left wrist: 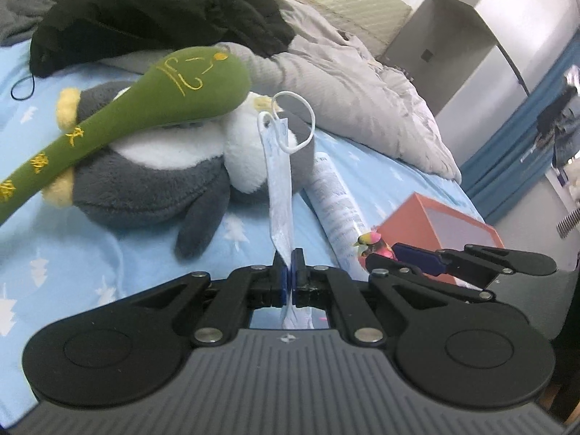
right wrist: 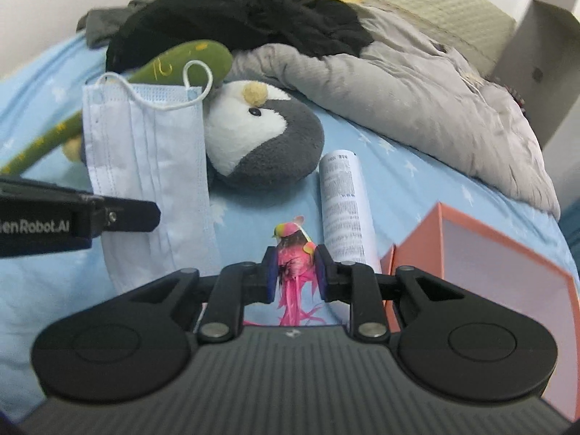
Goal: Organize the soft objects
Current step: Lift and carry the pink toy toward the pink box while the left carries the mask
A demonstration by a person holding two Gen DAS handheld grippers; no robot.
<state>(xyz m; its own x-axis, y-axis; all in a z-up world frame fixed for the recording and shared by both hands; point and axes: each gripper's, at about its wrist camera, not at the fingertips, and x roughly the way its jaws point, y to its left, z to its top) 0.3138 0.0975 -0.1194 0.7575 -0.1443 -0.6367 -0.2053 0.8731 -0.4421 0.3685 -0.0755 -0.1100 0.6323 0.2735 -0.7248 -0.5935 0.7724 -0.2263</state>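
Note:
My left gripper (left wrist: 289, 259) is shut on a light blue face mask (left wrist: 277, 166), held edge-on above the bed; the mask shows broadside in the right wrist view (right wrist: 148, 166). My right gripper (right wrist: 294, 259) is shut on a small pink feathered toy bird (right wrist: 293, 253), also seen at the right of the left wrist view (left wrist: 373, 246). A grey and white plush penguin (left wrist: 156, 174) lies on the blue bedsheet (left wrist: 54, 261) with a green plush stick (left wrist: 119, 119) across it. Both show in the right wrist view, the penguin (right wrist: 264, 134) and the stick (right wrist: 181, 61).
An orange box (right wrist: 489, 253) stands at the right, close to my right gripper. A white printed tube (right wrist: 344, 203) lies between penguin and box. A grey quilt (right wrist: 417, 101) and black clothing (right wrist: 235, 14) are piled behind.

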